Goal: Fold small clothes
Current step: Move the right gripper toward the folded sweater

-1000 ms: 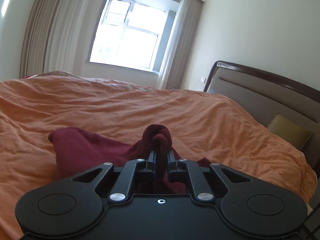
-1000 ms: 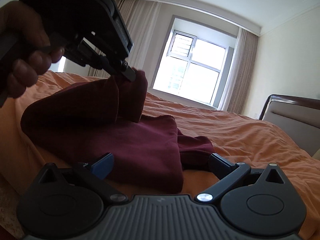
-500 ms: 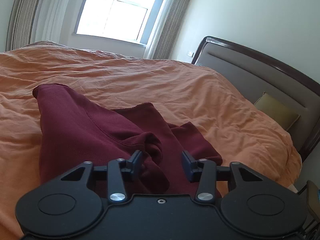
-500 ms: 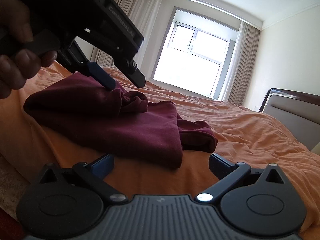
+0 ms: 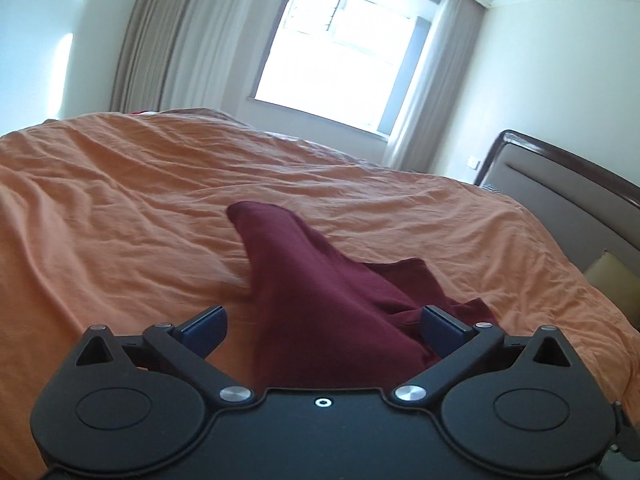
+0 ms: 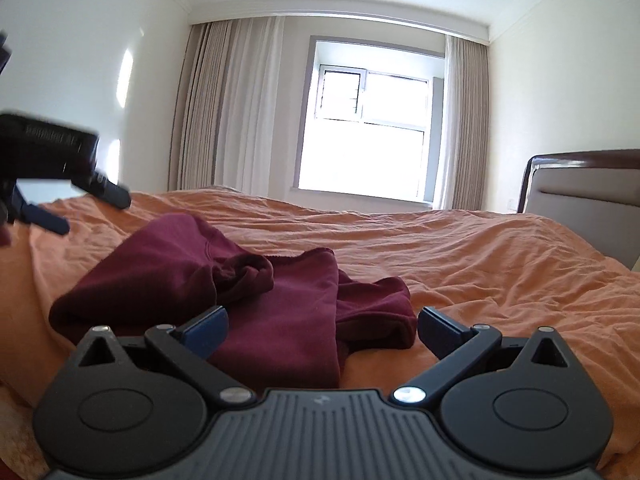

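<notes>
A dark red garment [image 5: 320,292] lies partly folded on the orange bed cover [image 5: 120,220]. In the right wrist view the garment [image 6: 256,292] has a bunched sleeve cuff on top. My left gripper [image 5: 322,326] is open and empty just above the garment's near edge. It also shows in the right wrist view [image 6: 86,204] at the far left, lifted clear of the cloth. My right gripper [image 6: 322,326] is open and empty, low over the garment's near edge.
A padded headboard with a dark wood frame [image 5: 568,200] stands at the right. A yellow-green pillow [image 5: 612,276] lies below it. A bright window [image 6: 372,132] with curtains is behind the bed.
My left gripper opened, let the bunched sleeve drop onto the garment, and pulled back to the left. The right gripper stayed open and shifted slightly.
</notes>
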`<state>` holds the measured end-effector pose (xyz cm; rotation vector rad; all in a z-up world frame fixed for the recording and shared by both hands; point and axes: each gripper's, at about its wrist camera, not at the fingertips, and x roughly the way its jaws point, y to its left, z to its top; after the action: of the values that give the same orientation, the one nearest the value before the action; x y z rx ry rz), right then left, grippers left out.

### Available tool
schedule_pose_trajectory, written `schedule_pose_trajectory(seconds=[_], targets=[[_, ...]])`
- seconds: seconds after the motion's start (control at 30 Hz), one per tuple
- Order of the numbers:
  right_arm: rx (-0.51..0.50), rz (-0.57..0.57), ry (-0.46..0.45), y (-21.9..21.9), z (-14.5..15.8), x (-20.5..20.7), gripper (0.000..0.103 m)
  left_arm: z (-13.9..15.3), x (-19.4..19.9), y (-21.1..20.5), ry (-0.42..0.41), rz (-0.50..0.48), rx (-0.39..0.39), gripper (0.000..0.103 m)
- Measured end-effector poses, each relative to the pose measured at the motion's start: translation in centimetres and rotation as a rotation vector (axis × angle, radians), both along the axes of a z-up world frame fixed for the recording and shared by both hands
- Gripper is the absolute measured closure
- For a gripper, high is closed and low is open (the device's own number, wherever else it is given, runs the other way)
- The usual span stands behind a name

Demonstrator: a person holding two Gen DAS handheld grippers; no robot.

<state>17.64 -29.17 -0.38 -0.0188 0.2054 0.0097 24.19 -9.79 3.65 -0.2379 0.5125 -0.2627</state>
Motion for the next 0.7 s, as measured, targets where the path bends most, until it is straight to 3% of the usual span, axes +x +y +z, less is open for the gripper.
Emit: schedule_pose_trajectory(seconds=[0.1,0.27,0.37,0.47,0.7], targets=[[0.105,0.092,0.039,-0.9,1.5,2.0,0.0,-1.2,0.3,1.1,0.05,0.053,0.012,0.001],[0.302,0.248,0.197,-2.1,2.6,8.0,0.0,-3.3,0.0,1.9,0.109,0.073,0.026,0.001],[0.424,0.262,0.281,-2.8,2.4,11.7,0.0,-4.3,-0.4,1.7,0.126,0.062,0.047,0.001],[0.479,0.214,0.348,-2.9,1.9,14.4,0.001,-4.7,-0.5,1.4,0.133,0.056,0.055,0.001],[0.536,0.187,0.396,-2.2,0.7,17.1,0.027,-5.0,-0.2,1.5,0.142,0.053,0.041,0.001]])
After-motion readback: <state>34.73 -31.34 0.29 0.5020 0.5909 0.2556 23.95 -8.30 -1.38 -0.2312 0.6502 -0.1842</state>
